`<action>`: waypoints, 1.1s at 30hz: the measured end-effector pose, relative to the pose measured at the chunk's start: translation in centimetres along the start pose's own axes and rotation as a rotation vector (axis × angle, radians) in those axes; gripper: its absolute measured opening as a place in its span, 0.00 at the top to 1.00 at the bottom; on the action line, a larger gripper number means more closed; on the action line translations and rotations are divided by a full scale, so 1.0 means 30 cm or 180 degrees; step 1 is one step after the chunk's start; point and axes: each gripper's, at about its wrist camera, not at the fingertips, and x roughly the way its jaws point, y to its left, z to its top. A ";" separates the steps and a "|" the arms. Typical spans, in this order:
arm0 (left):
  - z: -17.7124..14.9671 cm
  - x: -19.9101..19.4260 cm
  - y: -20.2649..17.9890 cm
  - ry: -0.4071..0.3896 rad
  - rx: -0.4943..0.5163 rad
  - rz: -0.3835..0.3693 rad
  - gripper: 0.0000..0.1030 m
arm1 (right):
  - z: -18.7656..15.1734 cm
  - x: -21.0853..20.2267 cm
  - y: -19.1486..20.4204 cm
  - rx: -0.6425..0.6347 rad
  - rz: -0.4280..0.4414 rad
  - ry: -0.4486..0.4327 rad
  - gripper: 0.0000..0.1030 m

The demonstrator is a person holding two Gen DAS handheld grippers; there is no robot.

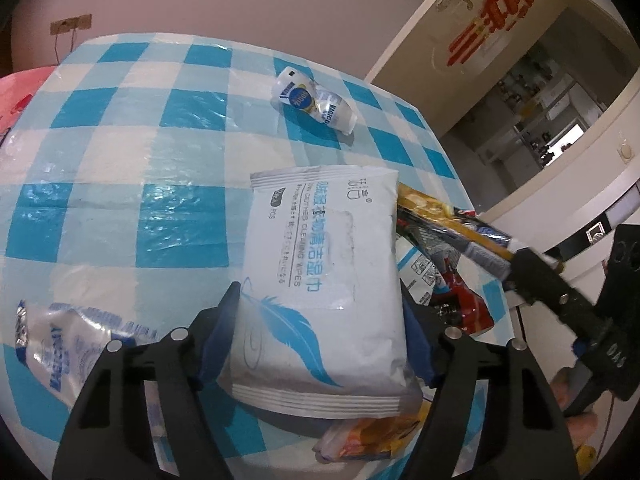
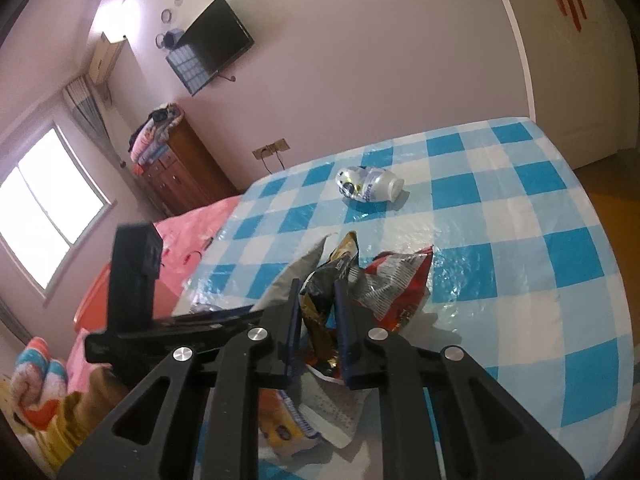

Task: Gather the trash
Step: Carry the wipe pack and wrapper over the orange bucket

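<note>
A white wipes pack (image 1: 320,240) with a blue feather print sits between the fingers of my left gripper (image 1: 320,300); both pads press its sides and it hangs just above the blue checked table (image 1: 120,152). My right gripper (image 2: 317,292) is shut on a crumpled black and gold snack wrapper (image 2: 332,272), and it shows at the right edge of the left wrist view (image 1: 524,268). A red snack bag (image 2: 400,280) lies just right of that wrapper. A crushed plastic bottle (image 1: 312,100) (image 2: 368,184) lies further back on the table.
A clear printed plastic bag (image 1: 60,352) lies at the table's left front. An orange and yellow wrapper (image 1: 372,436) (image 2: 288,428) lies under the grippers. A pink-covered bed (image 2: 180,248) adjoins the table's left side. An open door (image 1: 460,40) stands beyond the far corner.
</note>
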 end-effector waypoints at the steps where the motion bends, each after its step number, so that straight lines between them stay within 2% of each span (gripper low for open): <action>1: -0.004 -0.006 0.001 -0.0012 -0.0011 0.0012 0.30 | 0.003 -0.006 0.002 0.0014 0.0011 -0.0010 0.84; 12: -0.040 -0.160 0.012 -0.0358 -0.0025 0.0106 0.31 | 0.027 -0.076 0.077 -0.0026 0.0081 -0.0125 0.84; 33: -0.136 -0.582 0.150 -0.1004 -0.0222 0.0626 0.31 | 0.058 -0.072 0.348 -0.0235 0.0439 -0.0041 0.84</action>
